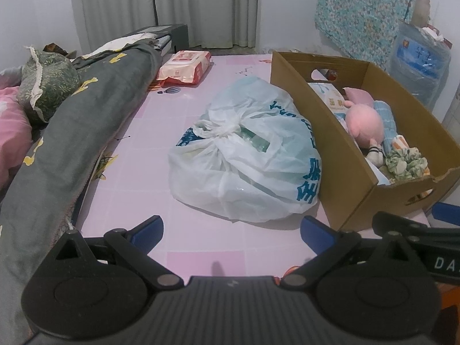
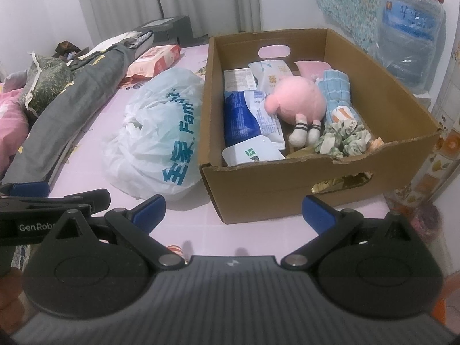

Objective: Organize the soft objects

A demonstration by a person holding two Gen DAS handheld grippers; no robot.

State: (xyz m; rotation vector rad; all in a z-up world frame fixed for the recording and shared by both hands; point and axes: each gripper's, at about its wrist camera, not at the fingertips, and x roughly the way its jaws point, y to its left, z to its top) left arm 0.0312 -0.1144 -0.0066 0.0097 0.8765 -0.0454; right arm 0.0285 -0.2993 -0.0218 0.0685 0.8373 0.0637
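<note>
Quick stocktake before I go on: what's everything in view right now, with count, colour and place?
box: 1, brown cardboard, right side of pink surface
plush: 1, pink, inside box
packets: several, blue and white, inside box, left part
towel: 1, light blue, rolled, inside box beside plush
scrunchie: 1, green-white floral, box's near right corner
bag: 1, white plastic with blue print, tied, left of box
wipes pack: 1, red-white, far end of surface
quilt: 1, grey with yellow print, along left edge
water jug: 1, blue, beyond box
left hand-held gripper: open, empty
right hand-held gripper: open, empty
</note>
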